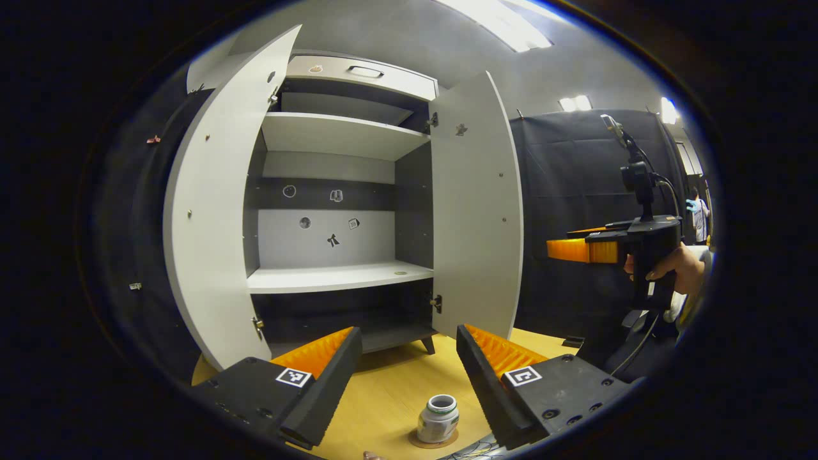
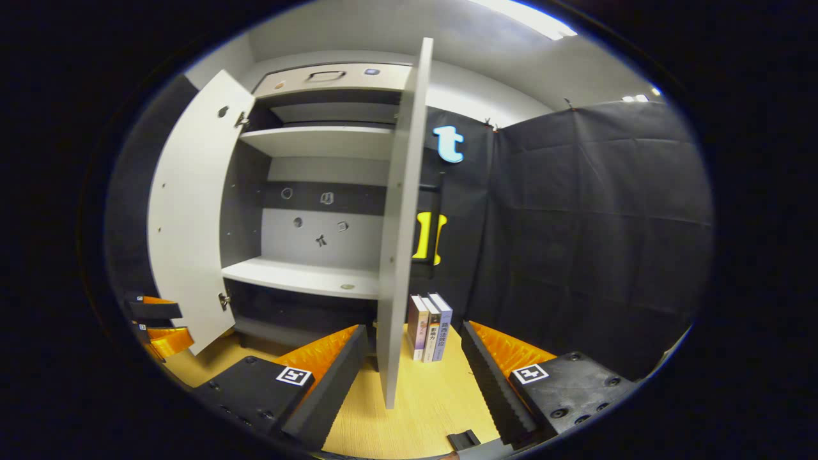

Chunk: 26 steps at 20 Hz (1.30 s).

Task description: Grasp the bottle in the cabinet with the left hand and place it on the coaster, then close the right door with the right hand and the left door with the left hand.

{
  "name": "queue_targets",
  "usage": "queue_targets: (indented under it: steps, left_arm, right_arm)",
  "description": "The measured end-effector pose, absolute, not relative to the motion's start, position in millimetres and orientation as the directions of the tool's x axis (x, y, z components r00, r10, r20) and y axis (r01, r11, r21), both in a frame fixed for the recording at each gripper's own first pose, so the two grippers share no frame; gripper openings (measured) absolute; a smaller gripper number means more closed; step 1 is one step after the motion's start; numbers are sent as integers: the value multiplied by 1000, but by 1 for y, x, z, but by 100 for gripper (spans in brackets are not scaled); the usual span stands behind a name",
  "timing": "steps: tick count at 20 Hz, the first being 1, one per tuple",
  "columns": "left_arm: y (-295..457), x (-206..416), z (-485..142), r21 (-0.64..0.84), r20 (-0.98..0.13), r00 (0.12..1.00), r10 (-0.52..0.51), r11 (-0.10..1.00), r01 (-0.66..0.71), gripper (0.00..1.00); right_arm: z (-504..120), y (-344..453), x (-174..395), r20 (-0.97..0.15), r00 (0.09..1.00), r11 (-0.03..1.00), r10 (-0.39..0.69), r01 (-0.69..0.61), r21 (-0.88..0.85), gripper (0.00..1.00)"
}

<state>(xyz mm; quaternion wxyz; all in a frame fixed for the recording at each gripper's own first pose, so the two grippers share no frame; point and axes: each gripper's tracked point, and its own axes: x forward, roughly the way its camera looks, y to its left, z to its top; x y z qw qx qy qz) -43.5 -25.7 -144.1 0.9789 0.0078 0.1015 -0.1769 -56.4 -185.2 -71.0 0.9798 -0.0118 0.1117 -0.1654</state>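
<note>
Both cabinet (image 1: 339, 191) doors stand open; the right door (image 2: 399, 217) is next to swing shut. Three books (image 2: 429, 327) stand clear beside it. Both the right gripper (image 2: 409, 377) and left gripper (image 1: 409, 377) are spread, empty. Bottle (image 1: 438, 418) sits on its coaster (image 1: 436, 441).

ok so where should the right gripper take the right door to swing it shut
Best not to pinch it: the right door stands edge-on, its free edge toward the right gripper, whose fingers are open. Come from its outer face, the side toward the books, press flat near that free edge, far from the hinges, and sweep it toward the cabinet.
</note>
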Motion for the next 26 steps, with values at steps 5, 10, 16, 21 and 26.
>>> queue_targets:
  steps: [5,10,16,21,26]
  left_arm:
    - [16,-48,-101,-30,-190,936,-295,955,295,94]
    - [51,-39,-81,-11,-188,970,-157,987,158,94]
    - [65,-25,-57,-12,-133,991,-5,1000,4,94]
    - [55,-20,-60,-23,-142,989,45,999,-49,94]
    - [54,-25,-74,-37,-185,978,94,994,-102,94]
  right_arm:
    - [-29,-234,-29,-124,916,924,-381,382,-17,98]
    - [-26,-236,18,-110,957,963,-267,269,7,97]
    - [-38,-234,51,-118,985,987,-123,133,87,96]
    - [-39,-217,57,-105,994,995,11,0,101,97]
    - [-40,-162,72,-97,983,980,159,-145,139,97]
